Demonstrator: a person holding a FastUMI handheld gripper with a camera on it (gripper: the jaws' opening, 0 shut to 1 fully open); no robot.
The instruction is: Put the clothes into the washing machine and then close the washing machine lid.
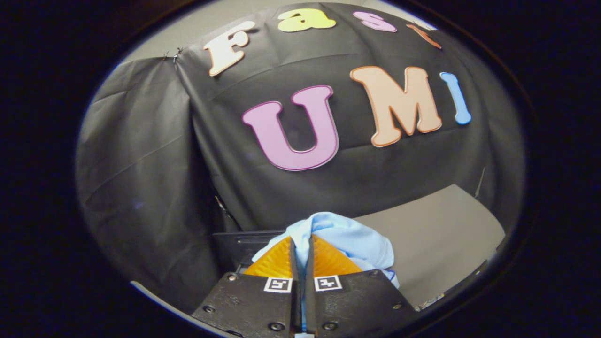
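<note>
One garment was all I could count: a pale blue cloth (350, 241), bunched up and hanging from the gripper (301, 256). Its two orange fingers (277, 260) stood almost together, pinching a fold of the cloth between them, with the rest spilling out past the tips toward one and two o'clock. Beyond the fingers, at about eleven o'clock, sat one dark boxy edge (244, 241), possibly part of the washing machine, though I could not be sure. One grey panel (436, 239) lay off at three o'clock; whether it was the lid I could not tell.

To my eye the carrying step was under way. Doing it well meant keeping the pinch firm, lifting high enough that the trailing cloth cleared the rim, and letting go only once the bundle hung squarely over the opening, so nothing draped across the edge and blocked the lid.
</note>
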